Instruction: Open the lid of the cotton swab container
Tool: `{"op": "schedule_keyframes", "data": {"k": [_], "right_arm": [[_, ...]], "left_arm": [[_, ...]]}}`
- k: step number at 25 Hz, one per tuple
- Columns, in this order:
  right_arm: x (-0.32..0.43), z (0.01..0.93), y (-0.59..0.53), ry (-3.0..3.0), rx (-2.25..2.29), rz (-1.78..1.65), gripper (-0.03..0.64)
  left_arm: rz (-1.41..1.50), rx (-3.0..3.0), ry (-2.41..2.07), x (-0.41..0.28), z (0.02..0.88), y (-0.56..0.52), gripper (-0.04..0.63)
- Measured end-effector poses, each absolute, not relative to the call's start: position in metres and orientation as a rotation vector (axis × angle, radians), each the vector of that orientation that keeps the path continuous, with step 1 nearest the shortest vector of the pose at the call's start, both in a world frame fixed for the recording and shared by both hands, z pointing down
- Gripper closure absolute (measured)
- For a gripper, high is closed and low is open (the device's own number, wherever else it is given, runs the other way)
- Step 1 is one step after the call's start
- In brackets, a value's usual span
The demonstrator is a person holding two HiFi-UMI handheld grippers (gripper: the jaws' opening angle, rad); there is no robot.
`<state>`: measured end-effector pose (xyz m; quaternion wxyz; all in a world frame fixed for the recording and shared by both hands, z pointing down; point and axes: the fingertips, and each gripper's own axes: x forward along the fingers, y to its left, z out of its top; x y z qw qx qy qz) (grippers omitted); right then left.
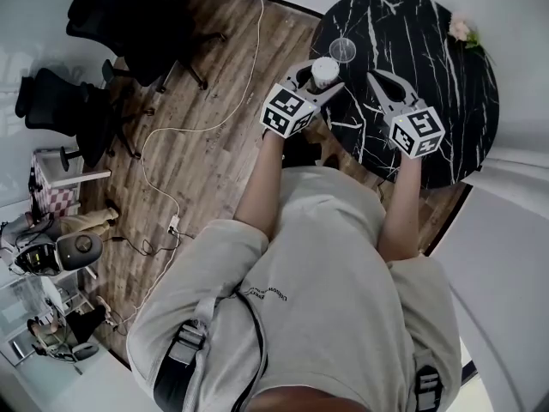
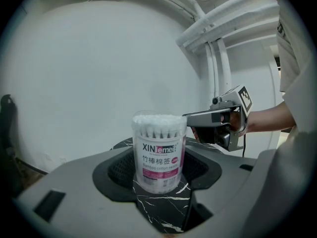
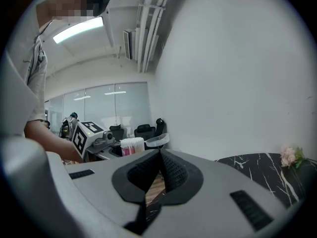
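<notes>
1. Left gripper (image 1: 321, 81) clamped on cotton swab container (image 2: 158, 151), which stands upright near the marble table (image 1: 446, 75) edge.
2. Right gripper (image 1: 375, 80) jaws pressed together, empty.
3. Clear lid (image 1: 343, 50) lies on the table just beyond the container.

Round black marble table (image 1: 446, 101) with white veins, sitting on a wood plank floor (image 1: 214, 67). On it: the cotton swab container (image 1: 324, 72) standing upright near the edge, a clear lid (image 1: 342, 50) just beside it, and pink flowers (image 1: 463, 31) well apart at the rim.
</notes>
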<state>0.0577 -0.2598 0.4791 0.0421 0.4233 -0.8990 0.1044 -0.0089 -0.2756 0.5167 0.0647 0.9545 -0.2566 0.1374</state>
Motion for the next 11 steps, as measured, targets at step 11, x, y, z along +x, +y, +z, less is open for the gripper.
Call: {"op": "schedule_keyframes", "data": {"k": [11], "right_arm": [[0.066,0.494,-0.264,-2.7,1.36,0.412,0.583]], "left_arm": [[0.406,2.888,-0.781,-0.008,0.516,-0.274,0.328]]}}
